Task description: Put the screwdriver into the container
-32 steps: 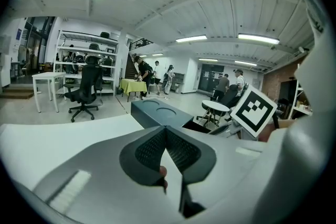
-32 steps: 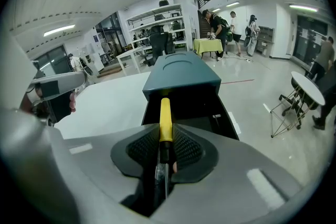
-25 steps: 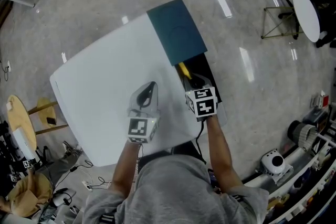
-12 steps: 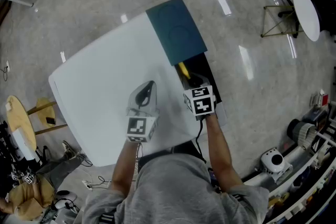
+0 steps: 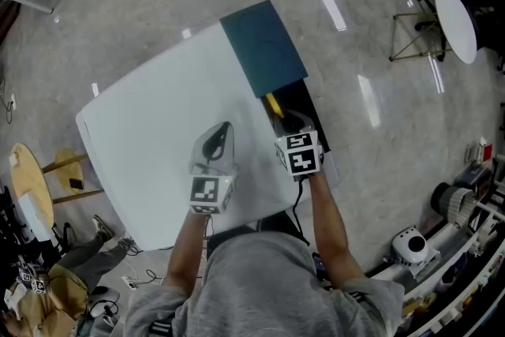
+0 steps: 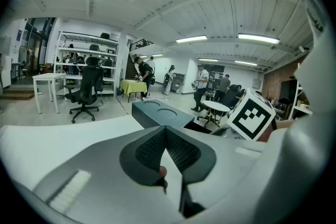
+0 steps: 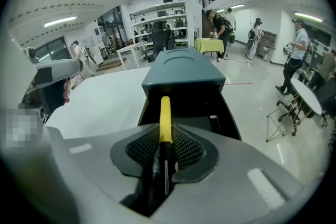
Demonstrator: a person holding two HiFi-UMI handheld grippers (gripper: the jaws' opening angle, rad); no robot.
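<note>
A grey short-sleeved shirt [image 5: 260, 280]; the left gripper [image 5: 226, 128] and right gripper [image 5: 289, 122] are grey, black-padded, with black-and-white marker cubes [image 5: 207, 192].

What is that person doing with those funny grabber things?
A person stands at a white table with a gripper in each hand. The right gripper is clamped on a yellow-handled screwdriver, held over the open end of a dark container whose far part sits under a teal lid. The screwdriver is not let go yet. The left gripper is shut and empty above the table.
</note>
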